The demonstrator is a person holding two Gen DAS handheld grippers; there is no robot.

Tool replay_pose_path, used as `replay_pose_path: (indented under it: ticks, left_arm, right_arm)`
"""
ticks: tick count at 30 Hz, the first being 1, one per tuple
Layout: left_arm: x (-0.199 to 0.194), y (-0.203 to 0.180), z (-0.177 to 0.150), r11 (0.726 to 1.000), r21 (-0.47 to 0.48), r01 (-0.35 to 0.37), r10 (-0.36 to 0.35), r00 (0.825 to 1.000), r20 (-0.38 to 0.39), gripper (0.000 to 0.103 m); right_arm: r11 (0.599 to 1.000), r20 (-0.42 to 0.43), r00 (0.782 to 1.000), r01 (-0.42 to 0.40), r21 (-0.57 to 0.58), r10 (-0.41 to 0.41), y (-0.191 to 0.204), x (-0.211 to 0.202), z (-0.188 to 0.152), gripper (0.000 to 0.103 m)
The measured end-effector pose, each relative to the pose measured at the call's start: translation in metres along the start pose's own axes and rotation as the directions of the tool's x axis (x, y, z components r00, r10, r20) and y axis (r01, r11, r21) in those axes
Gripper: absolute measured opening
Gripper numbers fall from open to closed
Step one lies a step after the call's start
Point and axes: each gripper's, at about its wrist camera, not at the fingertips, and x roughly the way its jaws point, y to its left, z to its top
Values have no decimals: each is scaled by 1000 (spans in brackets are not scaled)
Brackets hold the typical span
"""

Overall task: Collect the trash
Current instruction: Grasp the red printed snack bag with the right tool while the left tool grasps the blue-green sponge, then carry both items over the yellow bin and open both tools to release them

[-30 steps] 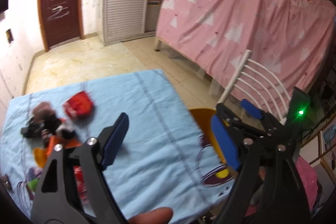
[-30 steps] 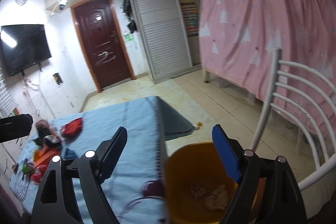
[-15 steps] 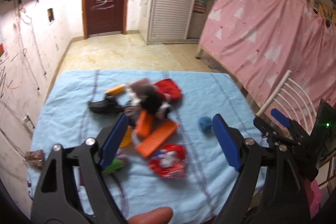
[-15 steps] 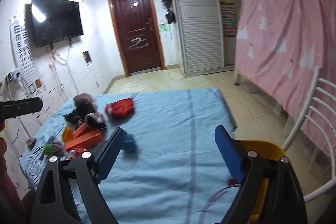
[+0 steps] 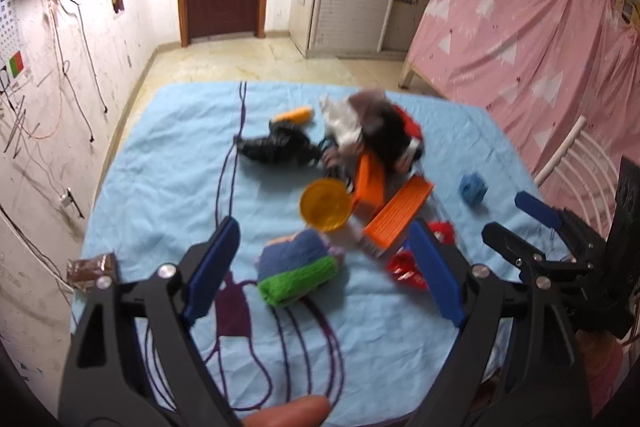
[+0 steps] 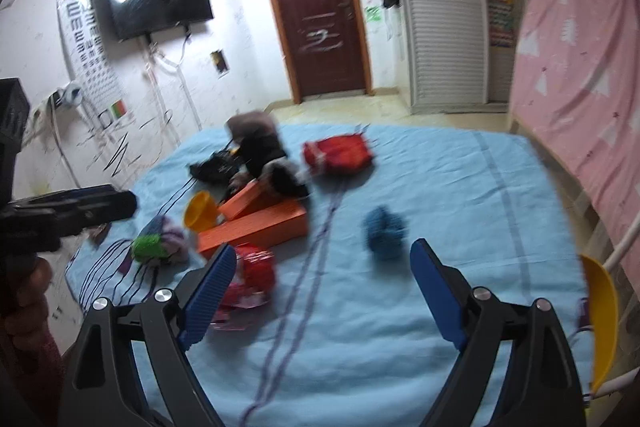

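Observation:
A litter pile lies on the table's light blue cloth (image 5: 160, 187). It holds a green and blue rolled cloth (image 5: 298, 273), a yellow lid (image 5: 325, 205), orange boxes (image 5: 400, 215), a red wrapper (image 5: 408, 265), black bits (image 5: 276, 147) and a dark fluffy bundle (image 5: 380, 131). My left gripper (image 5: 322, 231) hangs open above the rolled cloth, with nothing held. My right gripper (image 6: 323, 249) is open and empty too, over the cloth between the red wrapper (image 6: 252, 275) and a blue crumpled ball (image 6: 384, 231). A red packet (image 6: 340, 153) lies farther back.
A brown snack wrapper (image 5: 90, 267) sits at the table's left edge. The yellow bin's rim (image 6: 600, 311) shows at the table's right side, by a white chair (image 5: 572, 155). A pink curtain (image 5: 520, 35) hangs on the right; a door (image 6: 320, 11) is behind.
Both views have swung left, away from the yellow bin and over the pile on the table. Both grippers stay open and empty.

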Motion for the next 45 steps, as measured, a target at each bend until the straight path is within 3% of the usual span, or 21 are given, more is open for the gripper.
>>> replay_pose_path:
  ticks: [9, 11, 16, 19, 23, 25, 27, 30, 40, 45]
  left_arm:
    - [26, 12, -24, 999, 35, 15, -13, 998, -60, 81]
    - [30, 13, -26, 999, 43, 15, -12, 998, -67, 75]
    - [42, 17, -33, 999, 52, -8, 13, 996, -84, 46]
    - [42, 18, -34, 998, 62, -26, 31, 997, -67, 37]
    - [41, 19, -34, 998, 61, -33, 37, 997, -63, 34]
    - [41, 19, -34, 997, 63, -38, 42, 997, -60, 33]
    - [41, 20, -33, 997, 62, -43, 46, 997, -58, 32]
    - [41, 19, -34, 997, 64, -48, 52, 997, -57, 31]
    - [14, -4, -24, 993, 104, -52, 51, 999, 10, 30]
    - [1, -28, -10, 987, 150, -48, 40, 998, 53, 30]
  right_arm:
    - [997, -89, 994, -60, -46, 56, 32, 24, -7, 83]
    - [996, -100, 993, -67, -51, 61, 36, 28, -8, 83]
    - [994, -135, 988, -90, -65, 81, 46, 37, -9, 83]
    - [993, -143, 986, -92, -71, 82, 48, 41, -7, 83]
    - [993, -162, 983, -98, -67, 87, 49, 47, -5, 83]
    - [992, -170, 981, -104, -72, 90, 50, 47, -5, 74]
    - [991, -183, 978, -110, -71, 95, 50, 50, -5, 51]
    - [989, -187, 976, -124, -77, 108, 50, 50, -6, 39]
    - [984, -109, 980, -174, -46, 168, 40, 23, -1, 39]
    - [990, -12, 990, -143, -18, 143, 13, -9, 15, 39]
